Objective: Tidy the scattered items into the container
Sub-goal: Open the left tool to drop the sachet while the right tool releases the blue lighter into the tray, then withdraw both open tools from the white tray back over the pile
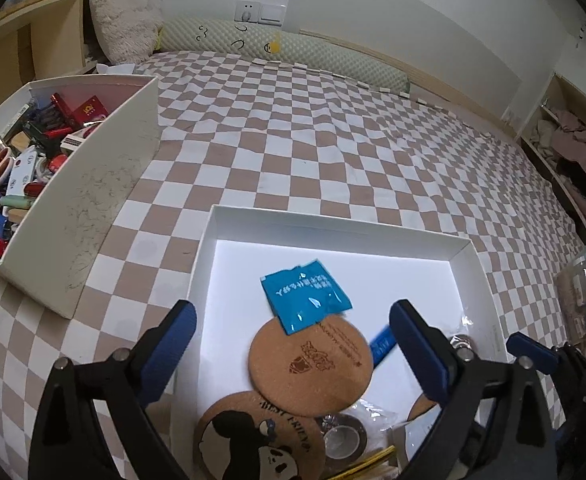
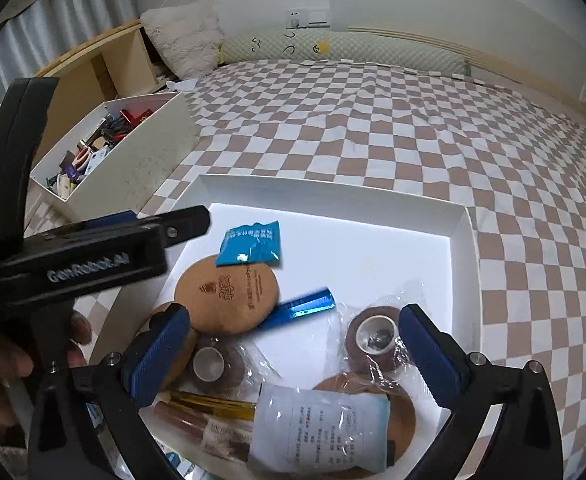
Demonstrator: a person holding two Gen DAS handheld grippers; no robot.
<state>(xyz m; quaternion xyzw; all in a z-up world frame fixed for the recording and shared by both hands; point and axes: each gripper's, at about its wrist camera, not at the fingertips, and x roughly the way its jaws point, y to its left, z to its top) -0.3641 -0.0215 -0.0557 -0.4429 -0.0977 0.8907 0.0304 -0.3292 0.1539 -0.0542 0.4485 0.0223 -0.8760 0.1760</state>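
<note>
1. White tray lies on the checked bed, its floor partly filled.
2. Blue sachet lies in the tray, its corner overlapping a cork coaster.
3. Panda coaster sits at the tray's near edge, under the plain one.
4. Blue foil stick lies beside the cork coaster; two wrapped tape rolls and a white packet lie nearer the camera.
5. Left tongs are spread wide above the coasters, gripping nothing.
6. Right tongs are likewise spread wide over the tray, gripping nothing.
7. Full box stands on the bed, left of the tray.
</note>
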